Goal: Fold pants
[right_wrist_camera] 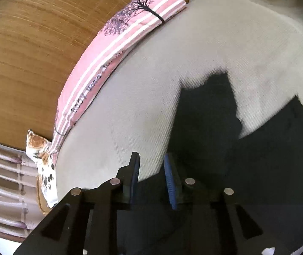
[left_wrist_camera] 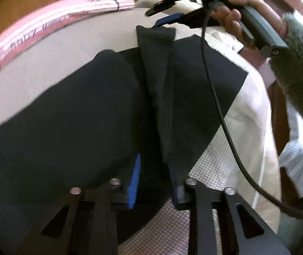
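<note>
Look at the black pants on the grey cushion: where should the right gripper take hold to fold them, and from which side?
Probably the free corner of the black pants, approached from the cushion's open side: that edge lies flat, with bare fabric beside it. The right gripper looks open above the cloth.

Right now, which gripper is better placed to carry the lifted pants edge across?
Likely left: the raised strip of pants ends between the fingers of the left gripper, while the right gripper only meets its far tip.

Beige bed cover [right_wrist_camera: 151,97], pink striped pillow [right_wrist_camera: 109,59], wooden headboard [right_wrist_camera: 34,53].
</note>
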`<state>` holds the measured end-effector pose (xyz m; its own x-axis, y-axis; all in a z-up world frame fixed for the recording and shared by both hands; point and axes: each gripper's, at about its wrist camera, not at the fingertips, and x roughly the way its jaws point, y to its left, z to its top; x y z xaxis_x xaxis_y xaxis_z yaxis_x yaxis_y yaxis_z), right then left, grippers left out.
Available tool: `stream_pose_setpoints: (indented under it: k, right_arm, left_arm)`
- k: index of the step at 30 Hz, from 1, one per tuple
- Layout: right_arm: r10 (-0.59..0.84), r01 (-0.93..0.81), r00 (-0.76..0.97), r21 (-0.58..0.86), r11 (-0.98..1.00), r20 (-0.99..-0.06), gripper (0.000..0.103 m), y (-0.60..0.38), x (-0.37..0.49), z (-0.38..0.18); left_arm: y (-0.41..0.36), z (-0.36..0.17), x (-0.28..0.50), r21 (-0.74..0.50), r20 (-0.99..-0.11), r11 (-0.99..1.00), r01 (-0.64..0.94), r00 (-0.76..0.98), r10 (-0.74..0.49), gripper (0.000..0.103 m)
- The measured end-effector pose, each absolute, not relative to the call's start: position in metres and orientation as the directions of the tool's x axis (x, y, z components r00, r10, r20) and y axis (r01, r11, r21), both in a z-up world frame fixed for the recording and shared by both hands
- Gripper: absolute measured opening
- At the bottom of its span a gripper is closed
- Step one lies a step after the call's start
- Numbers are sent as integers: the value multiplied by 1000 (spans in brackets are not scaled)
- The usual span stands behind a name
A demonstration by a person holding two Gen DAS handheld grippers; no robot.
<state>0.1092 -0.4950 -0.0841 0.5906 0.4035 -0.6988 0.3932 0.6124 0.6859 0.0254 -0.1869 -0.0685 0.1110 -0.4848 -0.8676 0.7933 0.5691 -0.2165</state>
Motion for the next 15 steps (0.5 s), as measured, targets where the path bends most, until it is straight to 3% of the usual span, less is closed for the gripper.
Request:
stream_pose_setpoints:
  k: [15]
  right_arm:
    - [286,534,598,639,554,-748,25,-560,82,-98]
  left_arm:
    - [-182,-79,35,-310,-842,565,764,55,-537,16]
